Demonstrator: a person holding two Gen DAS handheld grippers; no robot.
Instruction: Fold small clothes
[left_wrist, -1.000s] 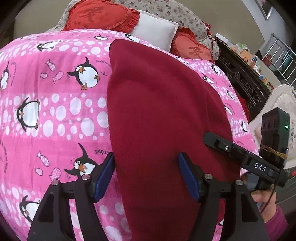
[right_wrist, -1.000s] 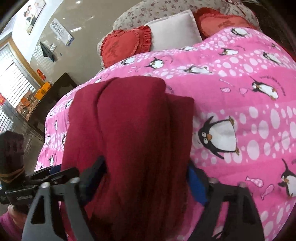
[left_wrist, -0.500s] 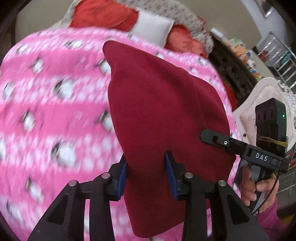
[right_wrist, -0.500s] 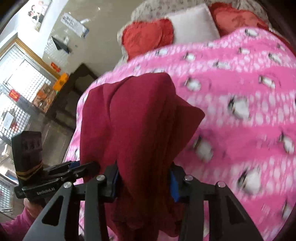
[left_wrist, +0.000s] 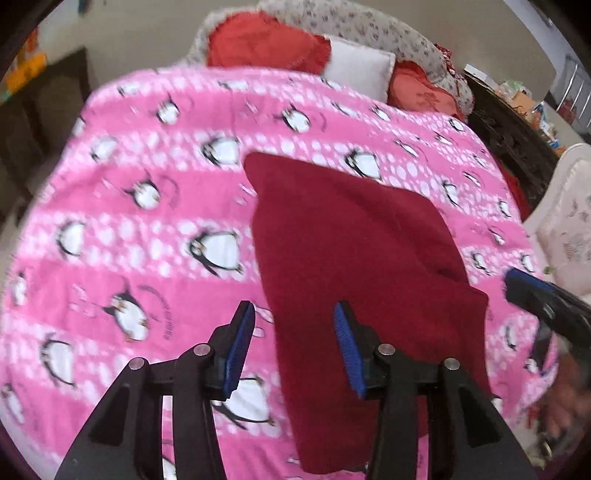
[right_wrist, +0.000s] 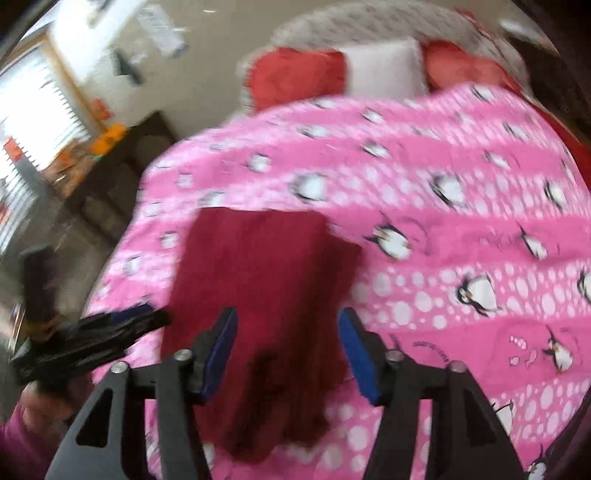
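A dark red garment (left_wrist: 354, 251) lies folded on the pink penguin blanket (left_wrist: 147, 184). My left gripper (left_wrist: 293, 343) hovers above its near left edge. Its jaws are opening, and the blue pads (left_wrist: 240, 347) touch no cloth. In the right wrist view the same garment (right_wrist: 266, 273) lies below my right gripper (right_wrist: 288, 350). Those jaws are opening too, with the cloth seen beyond the gap but not pinched. My right gripper's fingers (left_wrist: 546, 306) show at the garment's right side, and my left gripper (right_wrist: 110, 332) shows at its left.
Red heart cushions (left_wrist: 266, 48) and a white pillow (left_wrist: 358, 70) sit at the head of the bed. Dark carved furniture (left_wrist: 509, 147) and a white padded piece (left_wrist: 565, 229) stand along the right side. A hand in a pink sleeve (right_wrist: 22, 432) holds the left gripper.
Both grippers closed on the garment's near edge, then let go. They have pulled back and risen. The garment now lies shorter and flat on the blanket.
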